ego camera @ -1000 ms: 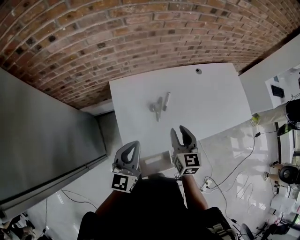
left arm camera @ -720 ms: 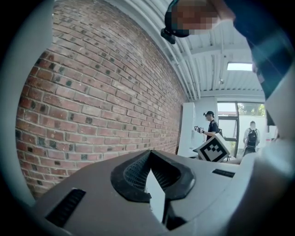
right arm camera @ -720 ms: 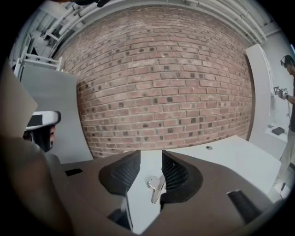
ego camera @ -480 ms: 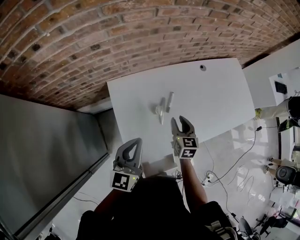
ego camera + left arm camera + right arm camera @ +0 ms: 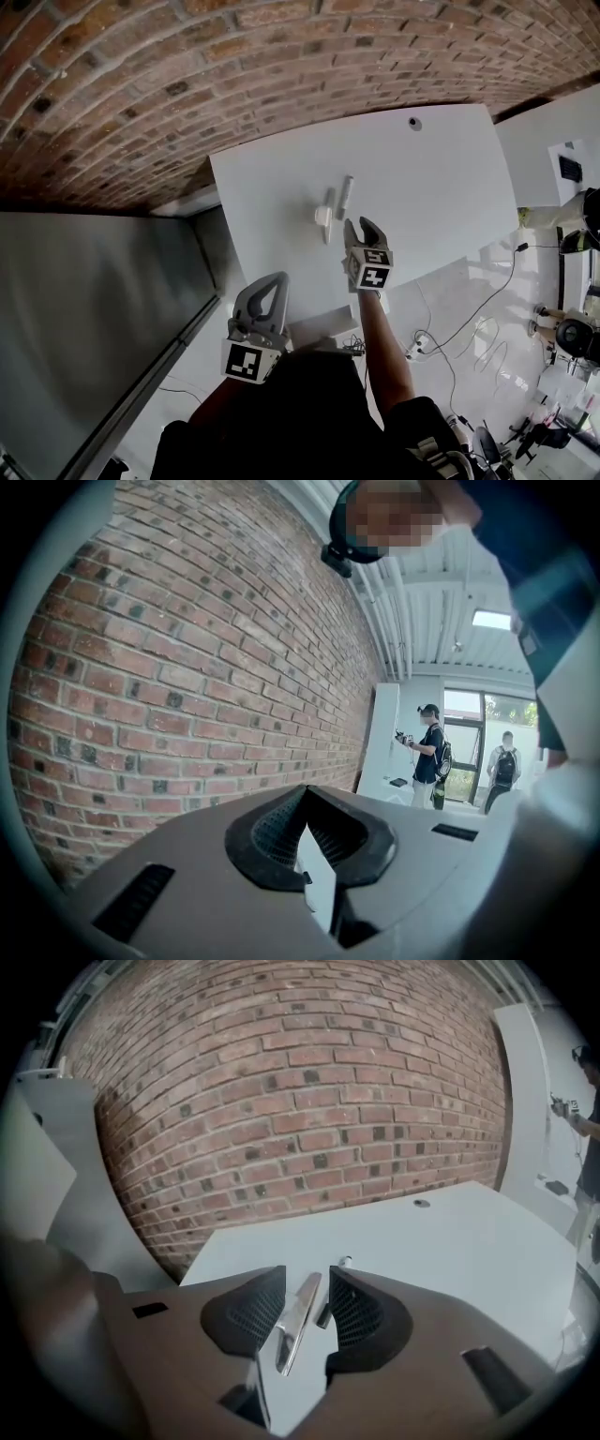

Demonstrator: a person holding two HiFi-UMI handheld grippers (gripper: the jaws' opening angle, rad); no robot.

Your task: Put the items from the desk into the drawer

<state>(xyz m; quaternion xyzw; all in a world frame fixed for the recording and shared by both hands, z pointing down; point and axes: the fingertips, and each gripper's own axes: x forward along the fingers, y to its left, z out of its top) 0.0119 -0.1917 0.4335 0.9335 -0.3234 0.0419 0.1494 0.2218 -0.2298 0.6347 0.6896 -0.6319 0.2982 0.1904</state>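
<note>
the right gripper (image 5: 362,226) is held jaws apart, aimed at the silver item (image 5: 325,214) left of the pen (image 5: 345,195), for grasping; the left gripper (image 5: 275,281) is held near, closed.

The desk (image 5: 422,187) top is white, smooth and matt. On the far side, the brick wall (image 5: 187,84) is rough and dull, with sandy mortar lines. Near the middle of the desk, the slim silvery item (image 5: 298,1321) is glossy and mirror-bright, probably polished metal. The white pen (image 5: 346,195) just right of it has a smooth plastic barrel. The right gripper (image 5: 364,225) has matt grey plastic shells and black, finely ribbed pads (image 5: 255,1312). The floor (image 5: 469,291) on the right is pale and glossy.
</note>
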